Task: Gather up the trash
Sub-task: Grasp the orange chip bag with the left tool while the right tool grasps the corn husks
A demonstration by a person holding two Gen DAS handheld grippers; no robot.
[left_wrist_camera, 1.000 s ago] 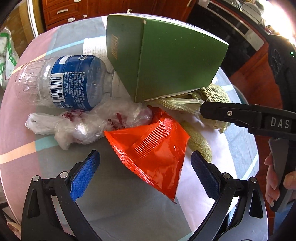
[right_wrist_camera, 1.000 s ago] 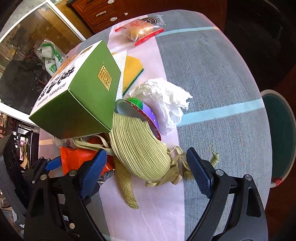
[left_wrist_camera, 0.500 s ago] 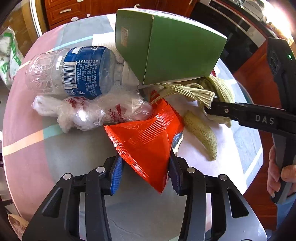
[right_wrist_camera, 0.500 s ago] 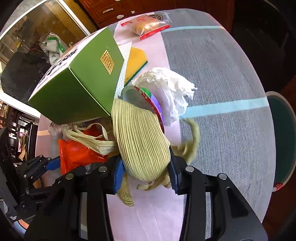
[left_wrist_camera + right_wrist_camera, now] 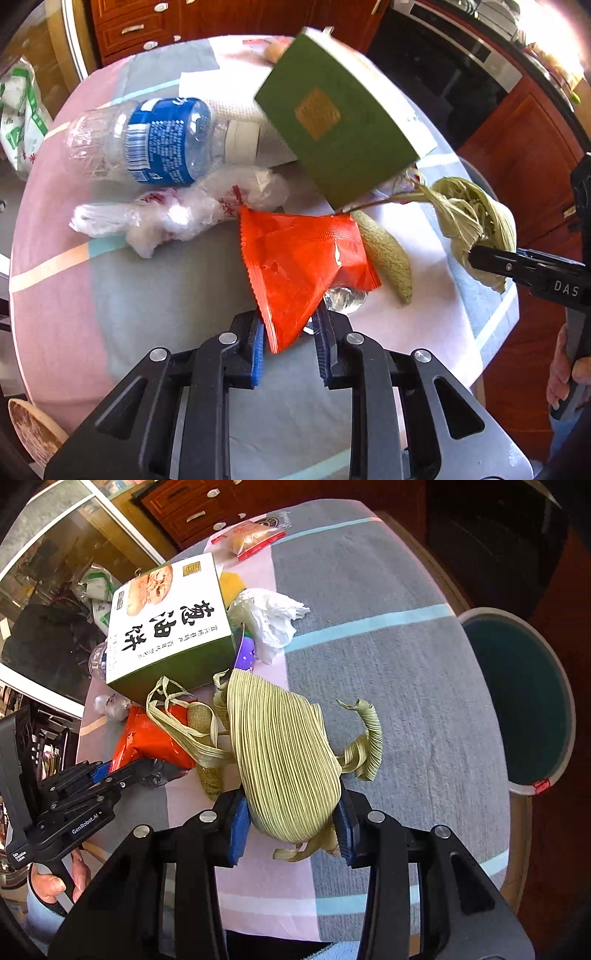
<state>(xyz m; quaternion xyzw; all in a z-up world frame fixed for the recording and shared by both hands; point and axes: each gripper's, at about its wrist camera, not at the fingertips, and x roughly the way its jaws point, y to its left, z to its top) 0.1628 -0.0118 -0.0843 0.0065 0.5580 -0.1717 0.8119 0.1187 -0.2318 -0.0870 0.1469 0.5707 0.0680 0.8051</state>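
The pile of trash lies on a round table with a pink and grey cloth. My left gripper has its jaws closing, and the pads pinch the lower corner of a red snack wrapper, also seen in the right wrist view as the red wrapper. My right gripper is shut on a bundle of pale green corn husk, held just above the cloth. From the left wrist view the husk hangs at the far right in the right gripper.
A green food box lies tilted behind the husk. A clear bottle with a blue label and a crumpled plastic bag lie left of the wrapper. White tissue sits by the box. A teal bin stands off the table's right edge.
Both grippers have gone from wide open to closed, the left on the red wrapper, the right on the husk. The right gripper pulled the husk out rightward and the green box tipped over.
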